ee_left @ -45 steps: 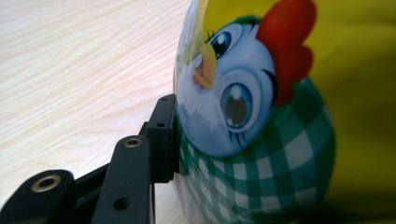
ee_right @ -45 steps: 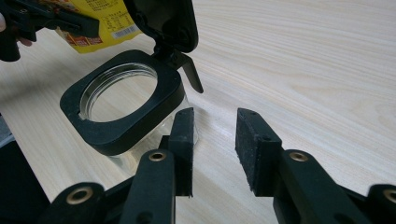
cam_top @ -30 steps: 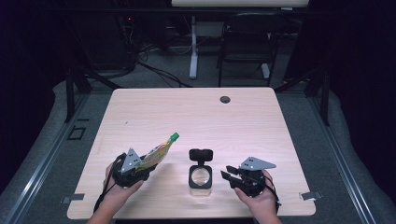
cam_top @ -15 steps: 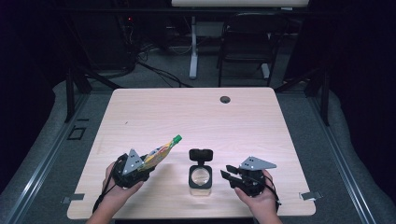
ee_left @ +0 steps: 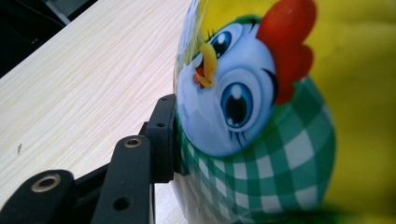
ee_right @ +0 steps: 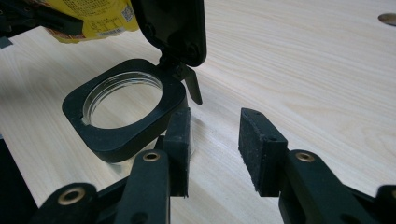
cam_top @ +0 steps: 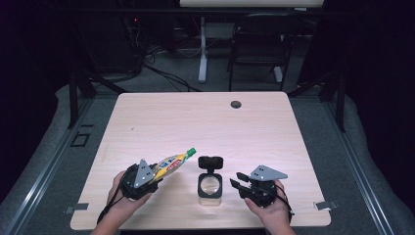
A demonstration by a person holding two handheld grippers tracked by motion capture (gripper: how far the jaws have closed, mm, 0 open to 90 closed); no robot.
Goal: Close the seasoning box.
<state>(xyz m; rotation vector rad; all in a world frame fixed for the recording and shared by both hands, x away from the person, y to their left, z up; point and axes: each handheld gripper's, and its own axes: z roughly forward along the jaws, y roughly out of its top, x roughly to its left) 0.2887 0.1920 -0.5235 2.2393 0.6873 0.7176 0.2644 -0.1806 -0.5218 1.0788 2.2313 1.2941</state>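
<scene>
A yellow squeeze bottle point(cam_top: 171, 162) with a green cap and a cartoon chicken point(ee_left: 233, 102) on its label lies slanted in my left gripper point(cam_top: 157, 172), which is shut on it; one pad point(ee_left: 163, 135) presses its side, the other is hidden behind it. To its right, a small clear jar point(cam_top: 210, 188) with a black rim point(ee_right: 126, 135) stands on the table, its black flip lid point(ee_right: 173, 28) raised. My right gripper point(ee_right: 215, 126) sits just right of the jar point(cam_top: 235, 179); its jaws have just been opening, with nothing between them.
The light wooden table point(cam_top: 195, 122) stretches away behind the jar, with a round cable hole point(cam_top: 236, 104) near its far edge. A dark chair point(cam_top: 259, 44) and cables stand on the floor beyond. The near table edge lies just below both hands.
The bottle's capped end has dipped and shifted slightly right, toward the jar. The right hand has stayed in place beside the jar.
</scene>
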